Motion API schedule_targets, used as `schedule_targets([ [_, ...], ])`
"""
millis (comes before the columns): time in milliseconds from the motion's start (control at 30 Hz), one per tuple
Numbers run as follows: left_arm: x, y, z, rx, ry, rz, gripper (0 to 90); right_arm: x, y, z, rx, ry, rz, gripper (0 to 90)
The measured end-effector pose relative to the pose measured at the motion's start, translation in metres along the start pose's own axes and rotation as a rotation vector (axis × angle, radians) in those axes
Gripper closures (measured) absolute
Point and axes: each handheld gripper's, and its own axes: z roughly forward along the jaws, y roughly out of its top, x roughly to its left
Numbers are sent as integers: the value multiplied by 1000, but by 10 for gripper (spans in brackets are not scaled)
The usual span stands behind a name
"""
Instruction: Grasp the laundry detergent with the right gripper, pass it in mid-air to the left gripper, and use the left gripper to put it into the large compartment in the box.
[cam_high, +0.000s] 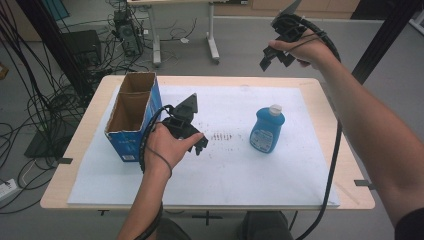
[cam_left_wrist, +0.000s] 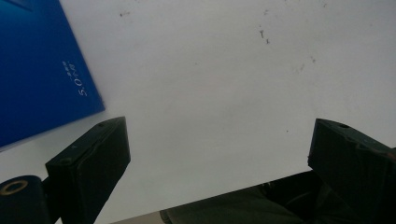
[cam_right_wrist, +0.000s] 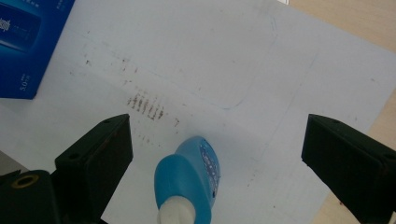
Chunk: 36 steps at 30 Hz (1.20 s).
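Note:
A blue bottle (cam_high: 267, 130) with a white cap stands upright on the white sheet (cam_high: 235, 170), right of centre. In the right gripper view the bottle (cam_right_wrist: 191, 177) sits far below, between the two wide-apart jaws. My right gripper (cam_high: 275, 56) hangs high over the table's far edge, open and empty. A blue open-topped cardboard box (cam_high: 132, 117) stands at the left of the sheet. Just right of that box, low over the sheet, my left gripper (cam_high: 197, 142) stands open with nothing between its jaws; the box's blue side (cam_left_wrist: 42, 70) fills the upper left of its view.
Dark smudge marks (cam_high: 222, 136) lie on the sheet between the box and the bottle. The wooden table (cam_high: 355, 165) shows as a border around the sheet. Beyond the far edge are desk legs (cam_high: 212, 40), cables and a computer tower (cam_high: 127, 32) on the floor.

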Motion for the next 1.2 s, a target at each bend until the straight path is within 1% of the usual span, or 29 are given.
schedule_targets([
  [100,-2,0,-1,-5,-3,-1,60,-3,-8,-8,-7,14,-1,87],
  [133,-2,0,-2,-3,-3,8,60,-4,-12,-13,-11,19,-6,87],
  [233,-2,0,-3,-8,-5,6,60,-4,-16,-17,-19,26,-14,87],
  [267,-2,0,-3,-8,-5,7,60,-3,-21,-21,-25,26,-30,86],
  [300,-2,-1,-3,-10,-3,7,60,-3,-21,-21,-25,26,-30,86],
  [367,-1,-1,-4,-11,-1,5,60,-2,-28,-25,-34,21,-55,82],
  [400,0,-2,-4,-9,-2,10,60,-1,-34,-27,-43,33,-71,83],
  [433,0,-2,-4,-11,-1,7,60,-1,-34,-27,-43,33,-71,83],
  [500,0,-3,-5,-15,-1,4,60,-2,-41,-29,-46,34,-91,76],
  [567,1,-4,-5,-15,-2,7,59,-3,-48,-32,-61,42,-108,66],
  [700,2,-5,-4,-14,-4,5,59,-7,-62,-36,-84,65,-142,51],
  [733,3,-6,-4,-12,-8,3,59,-8,-68,-36,-87,75,-155,51],
  [767,3,-6,-4,-13,-7,4,59,-8,-68,-36,-87,75,-155,51],
  [900,5,-7,-6,-15,-7,8,59,-10,-83,-37,-100,86,-179,52],
  [1000,5,-7,-6,-22,-7,2,59,-11,-95,-39,-118,93,-197,52],
  [1100,6,-8,-5,-20,-6,6,59,-13,-107,-41,-146,96,-218,52],
  [1133,5,-8,-4,-19,-5,4,59,-15,-116,-41,-163,99,-227,54],
  [1167,6,-8,-3,-18,-6,5,59,-16,-121,-41,-171,93,-233,52],
  [1200,6,-8,-2,-17,-10,7,59,-16,-121,-41,-171,93,-233,52],
])
